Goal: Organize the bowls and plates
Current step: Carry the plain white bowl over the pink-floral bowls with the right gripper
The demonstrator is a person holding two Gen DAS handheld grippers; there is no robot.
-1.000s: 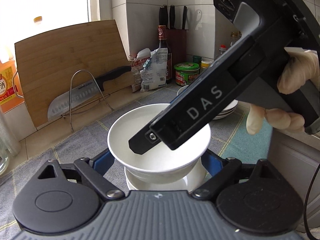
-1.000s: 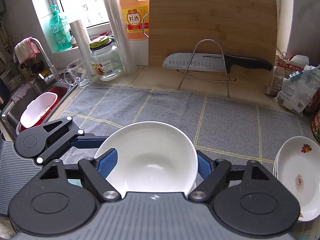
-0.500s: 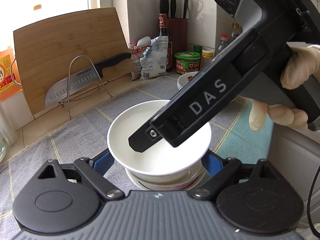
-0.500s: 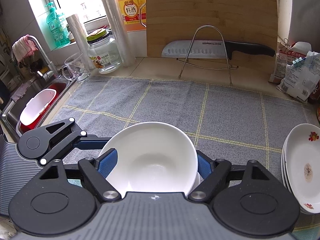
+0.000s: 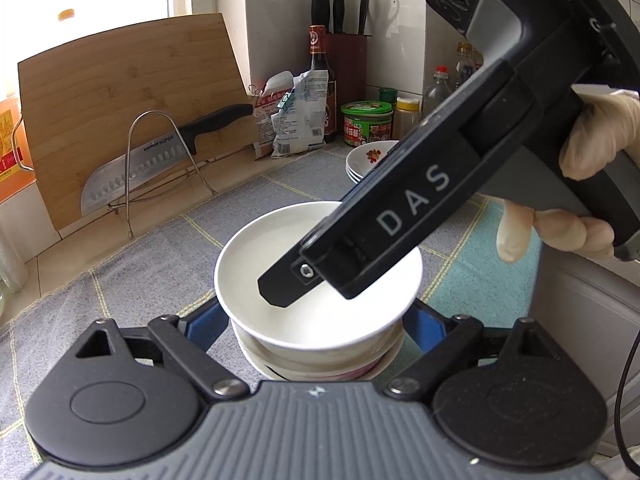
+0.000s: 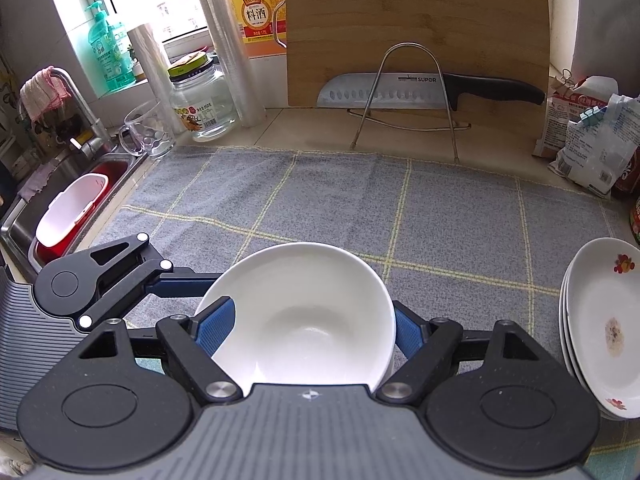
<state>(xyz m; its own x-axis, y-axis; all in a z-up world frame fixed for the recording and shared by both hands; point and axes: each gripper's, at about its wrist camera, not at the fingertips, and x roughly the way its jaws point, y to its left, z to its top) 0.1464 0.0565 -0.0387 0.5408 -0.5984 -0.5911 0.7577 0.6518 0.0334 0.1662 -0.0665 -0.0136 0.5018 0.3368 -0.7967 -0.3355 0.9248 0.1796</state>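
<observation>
The right tool [image 6: 308,332] pinches the white bowl [image 6: 298,316] atop the bowl stack [image 5: 316,364]. The left tool [image 5: 316,316] sits spread around it. Farther right, plates [image 6: 604,328] are piled on the tabletop [image 6: 360,200].

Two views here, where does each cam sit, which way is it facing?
Left wrist: on the left hand-held gripper, facing the knife-block corner; right hand-held gripper and gloved hand cross over the white bowl.
Right wrist: on the right hand-held gripper, facing the window wall and cutting board; left gripper's finger shows.
Shared: bowl, board, knife, plate stack.
</observation>
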